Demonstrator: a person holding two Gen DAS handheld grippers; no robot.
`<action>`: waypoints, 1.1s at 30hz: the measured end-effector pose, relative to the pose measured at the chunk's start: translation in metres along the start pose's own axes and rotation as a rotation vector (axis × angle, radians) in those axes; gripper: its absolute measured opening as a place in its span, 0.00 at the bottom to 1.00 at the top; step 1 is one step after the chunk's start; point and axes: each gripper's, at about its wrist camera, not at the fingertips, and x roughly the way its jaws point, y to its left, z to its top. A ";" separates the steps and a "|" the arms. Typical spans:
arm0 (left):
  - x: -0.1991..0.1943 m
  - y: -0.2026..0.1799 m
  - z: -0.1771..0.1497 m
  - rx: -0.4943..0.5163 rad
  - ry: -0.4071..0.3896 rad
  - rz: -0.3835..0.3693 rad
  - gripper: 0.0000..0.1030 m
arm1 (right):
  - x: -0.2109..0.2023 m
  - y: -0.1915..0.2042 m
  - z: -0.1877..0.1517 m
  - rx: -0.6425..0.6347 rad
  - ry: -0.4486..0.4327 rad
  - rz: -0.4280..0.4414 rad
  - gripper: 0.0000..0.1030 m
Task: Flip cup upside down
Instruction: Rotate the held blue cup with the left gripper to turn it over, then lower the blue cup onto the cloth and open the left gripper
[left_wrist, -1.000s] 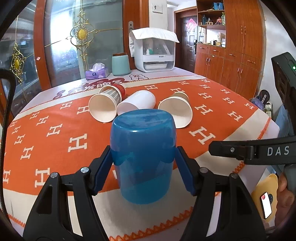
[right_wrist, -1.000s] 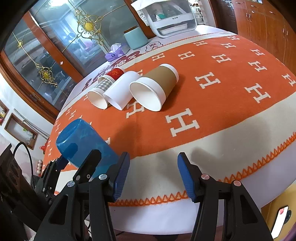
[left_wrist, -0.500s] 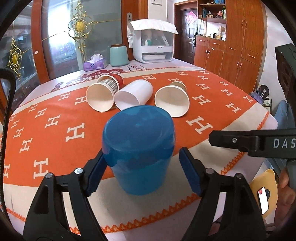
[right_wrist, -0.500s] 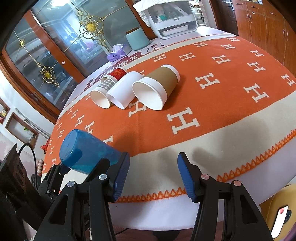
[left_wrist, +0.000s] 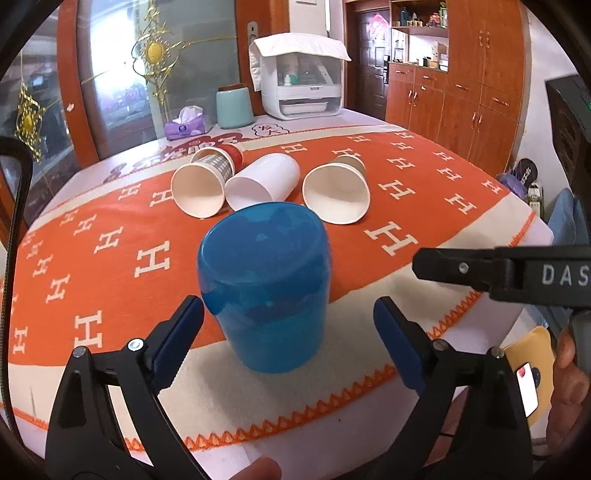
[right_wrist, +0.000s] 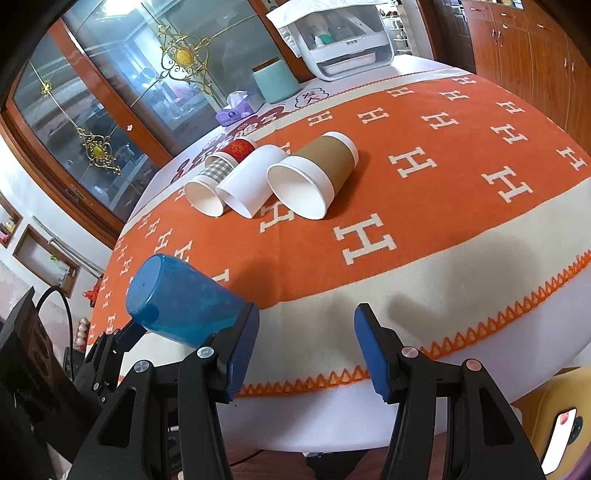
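Blue cup sits upside down on tablecloth near front edge, between left gripper pads but apart from both; jaws spread wide. Right gripper spread too, holding nothing, cup off to its left. 3 paper cups on their sides behind. Both grippers low, level.

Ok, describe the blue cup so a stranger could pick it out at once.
Start at the orange tablecloth with white H letters, then go to its cream border at the near edge. The blue cup stands there upside down, between the open left claw pads. Unlike the paper cups lying on their sides behind it, it is translucent blue plastic.
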 end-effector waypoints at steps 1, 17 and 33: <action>-0.003 -0.001 0.000 0.008 -0.006 0.004 0.90 | -0.001 0.001 0.000 -0.001 -0.001 0.001 0.54; -0.060 0.005 0.018 0.073 -0.121 0.119 0.91 | -0.031 0.027 0.006 -0.109 -0.090 -0.028 0.54; -0.106 0.053 0.078 -0.125 -0.061 0.158 0.91 | -0.087 0.085 0.034 -0.266 -0.207 -0.015 0.59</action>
